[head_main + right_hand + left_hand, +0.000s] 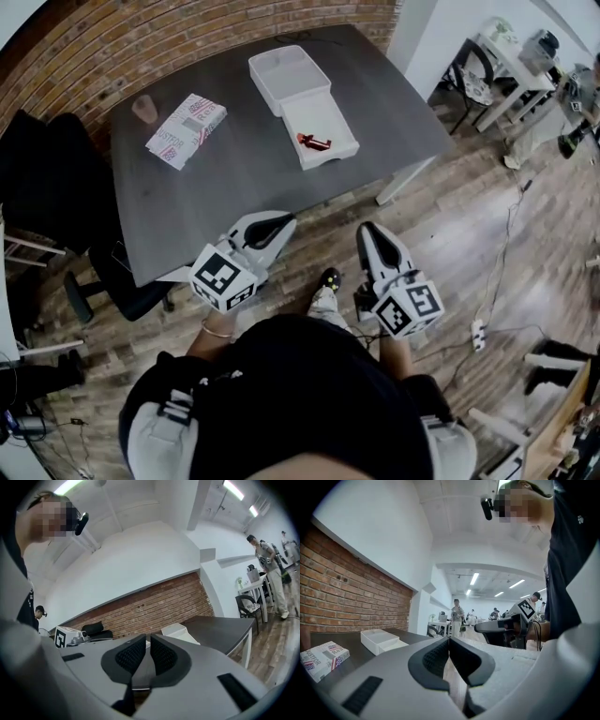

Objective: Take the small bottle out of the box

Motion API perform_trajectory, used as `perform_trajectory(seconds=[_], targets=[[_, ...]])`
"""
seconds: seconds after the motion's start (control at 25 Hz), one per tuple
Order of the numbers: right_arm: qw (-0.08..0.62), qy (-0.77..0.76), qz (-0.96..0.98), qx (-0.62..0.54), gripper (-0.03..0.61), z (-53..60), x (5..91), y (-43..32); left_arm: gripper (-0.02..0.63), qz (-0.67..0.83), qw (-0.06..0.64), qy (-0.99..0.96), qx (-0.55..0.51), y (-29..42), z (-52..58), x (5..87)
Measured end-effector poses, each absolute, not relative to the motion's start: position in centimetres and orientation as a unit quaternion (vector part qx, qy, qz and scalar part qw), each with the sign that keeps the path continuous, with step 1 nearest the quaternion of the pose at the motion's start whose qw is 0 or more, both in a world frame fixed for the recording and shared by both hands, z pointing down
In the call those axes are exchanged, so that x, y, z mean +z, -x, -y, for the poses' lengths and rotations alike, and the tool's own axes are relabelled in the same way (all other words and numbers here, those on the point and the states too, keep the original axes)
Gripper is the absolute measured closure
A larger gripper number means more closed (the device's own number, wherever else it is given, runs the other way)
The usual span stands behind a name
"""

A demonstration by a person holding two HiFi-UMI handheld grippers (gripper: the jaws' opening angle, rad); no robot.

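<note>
My own dark shirt (300, 394) is filling the bottom of the head view, and just beyond it I am holding one hand-held gripper in each hand, both pointing level toward the tabletop (234, 178). The left hand-held gripper (283, 223) is reaching about as far as the near edge of the tabletop, and in its own view its dark pads are meeting at the tips with nothing between them, so it is closed and empty. The right hand-held gripper (368, 231) is hovering over the wooden floor (450, 244), just short of the tabletop's near right side; in its own view its jaws are standing only a sliver apart, and nothing is sitting in the slit. The small bottle (314, 142), a little red thing, is lying on its side in the nearer, shallower half of the open white box (289, 75), which is sitting on the far right part of the tabletop, well apart from both hand-held grippers. The farther, deeper half of the box is showing only its white floor. To the left of the box, a flat packet (186, 129) printed in red, white and grey is lying on the tabletop, and a small pinkish cup (143, 109) is standing just beyond its far left corner. A brick wall (141, 42) is running behind the far edge, and a black chair (117, 286) is standing at the near left corner.
</note>
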State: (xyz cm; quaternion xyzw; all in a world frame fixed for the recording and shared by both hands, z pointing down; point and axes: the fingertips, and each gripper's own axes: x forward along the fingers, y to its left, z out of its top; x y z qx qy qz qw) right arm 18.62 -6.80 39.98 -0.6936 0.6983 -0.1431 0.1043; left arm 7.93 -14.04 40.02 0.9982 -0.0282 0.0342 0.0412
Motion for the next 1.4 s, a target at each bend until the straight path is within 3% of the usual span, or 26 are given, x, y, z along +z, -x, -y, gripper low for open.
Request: perform_trajectory(seconds=[0.64, 1.4], targets=[[0.119, 0.635, -0.745, -0.165, 0.515, 11.9, 40.3, -28.0, 0.612, 0.083, 0.032, -0.994, 0.060, -17.8, 17.4, 39.5], [0.098, 0.559, -0.799, -0.198, 0.485, 17.5, 43.8, -30.3, 0.612, 0.194, 0.027, -0.977, 0.087, -18.3, 21.1, 40.5]])
